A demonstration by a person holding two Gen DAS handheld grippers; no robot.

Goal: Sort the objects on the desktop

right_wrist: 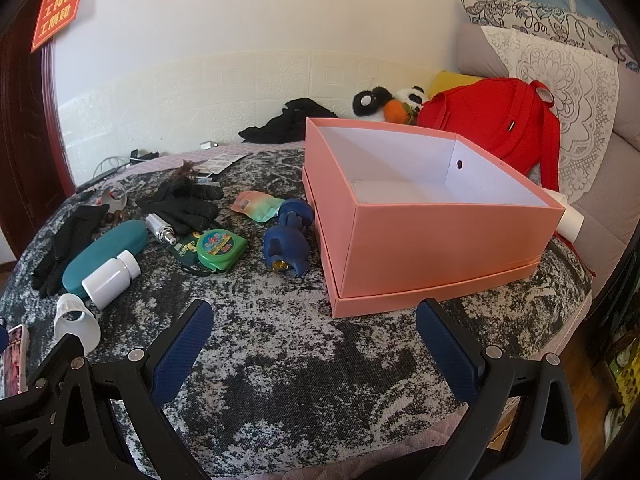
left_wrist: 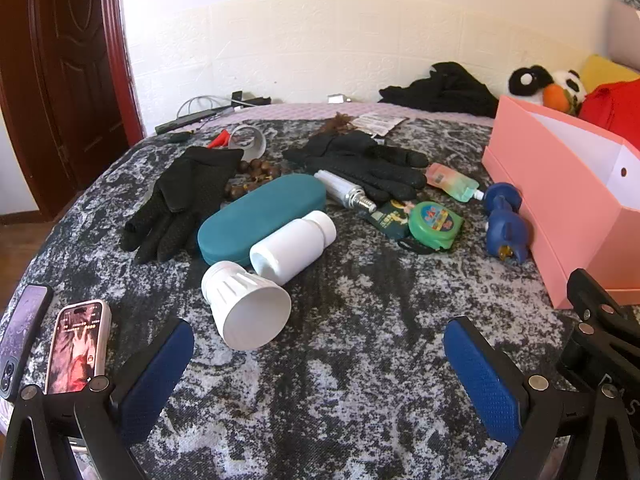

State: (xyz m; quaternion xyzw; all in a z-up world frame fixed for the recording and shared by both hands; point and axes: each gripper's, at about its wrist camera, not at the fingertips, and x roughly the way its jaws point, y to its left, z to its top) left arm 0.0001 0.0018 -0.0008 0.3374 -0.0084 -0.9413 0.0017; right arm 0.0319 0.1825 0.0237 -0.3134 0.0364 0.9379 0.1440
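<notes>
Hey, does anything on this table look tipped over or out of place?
Yes. The white pill bottle lies on its side against the teal case, and the white cup beside it is tipped over too. Nothing looks spilled.

Pink box (left_wrist: 560, 200) cropped; phone (right_wrist: 14, 360) half-hidden

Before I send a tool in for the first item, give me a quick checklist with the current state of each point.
1. Left tool open and holding nothing: ok.
2. Right tool open and holding nothing: ok.
3. Pink box open on top, with room inside: ok.
4. White bottle free to grasp: not ok, it lies on its side against the teal case and close to the white cup.
5. Bare cloth ahead of both tools: ok.
6. Phone out of the left tool's way: not ok, it lies right beside the left finger.
</notes>
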